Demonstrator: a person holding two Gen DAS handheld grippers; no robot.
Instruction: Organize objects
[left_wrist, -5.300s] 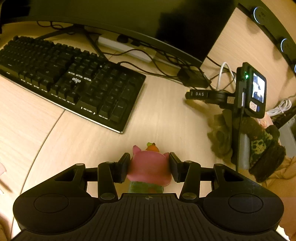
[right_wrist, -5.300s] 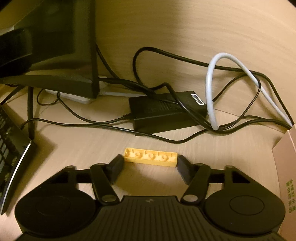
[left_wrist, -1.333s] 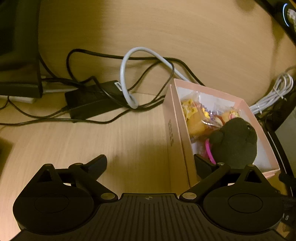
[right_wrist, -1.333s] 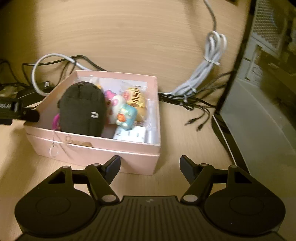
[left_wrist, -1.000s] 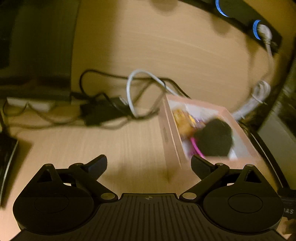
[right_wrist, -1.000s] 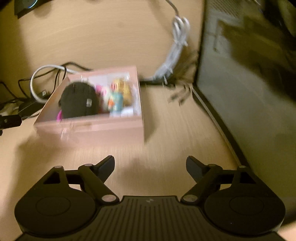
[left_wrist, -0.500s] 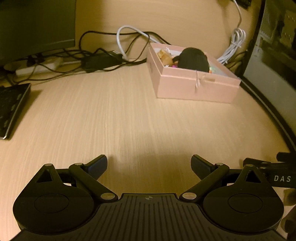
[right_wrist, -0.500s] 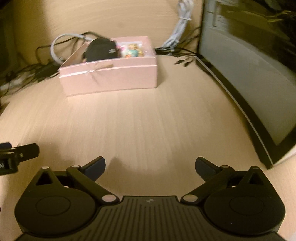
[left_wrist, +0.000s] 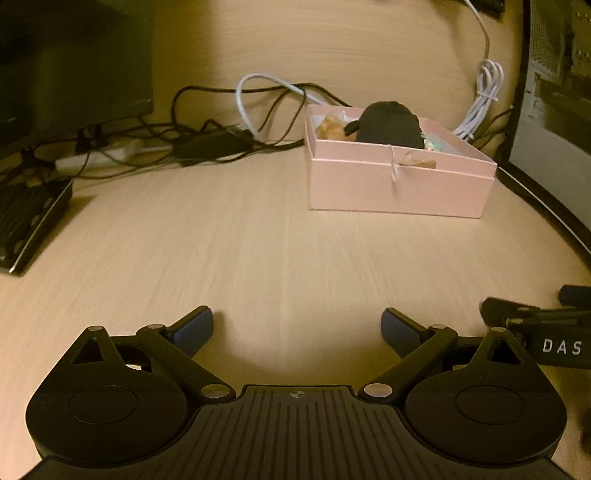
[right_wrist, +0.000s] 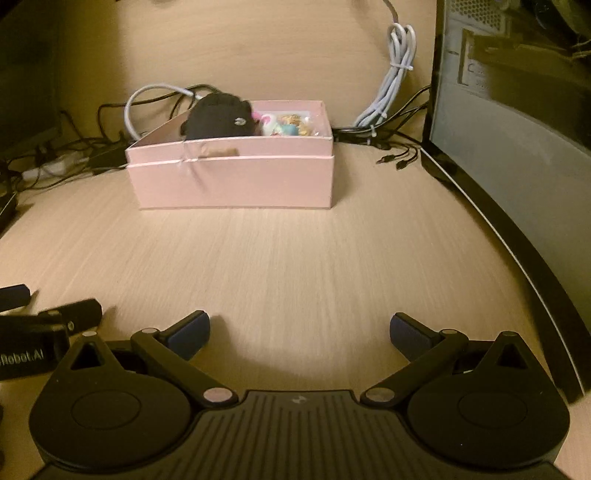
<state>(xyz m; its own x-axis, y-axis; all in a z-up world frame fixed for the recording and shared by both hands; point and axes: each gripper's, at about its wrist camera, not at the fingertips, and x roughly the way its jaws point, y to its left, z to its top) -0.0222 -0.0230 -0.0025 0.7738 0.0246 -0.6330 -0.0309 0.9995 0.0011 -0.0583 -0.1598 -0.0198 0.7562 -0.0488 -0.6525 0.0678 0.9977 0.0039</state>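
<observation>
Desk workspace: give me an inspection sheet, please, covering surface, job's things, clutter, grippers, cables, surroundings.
Surface: wooden desk, bare in the middle.
Job's things: pink box holds a dark plush and small toys.
Clutter: nothing seen loose.
Grippers: left hand-held gripper open, empty; right hand-held gripper open, empty.
Cables: black tangle left of box; grey bundle behind.
Surroundings: keyboard left, PC case right.

Light wood-grain desk (right_wrist: 295, 258), bare across the middle. Open pink cardboard box (right_wrist: 236, 181) toward the back. Tangled black and white cables (left_wrist: 221, 140) plus a black power brick (left_wrist: 210, 146) left of the box, likely a white power strip (left_wrist: 99, 157) too. Black keyboard (left_wrist: 26, 225) at far left edge. Bundled grey cable (right_wrist: 391, 88) back right.
</observation>
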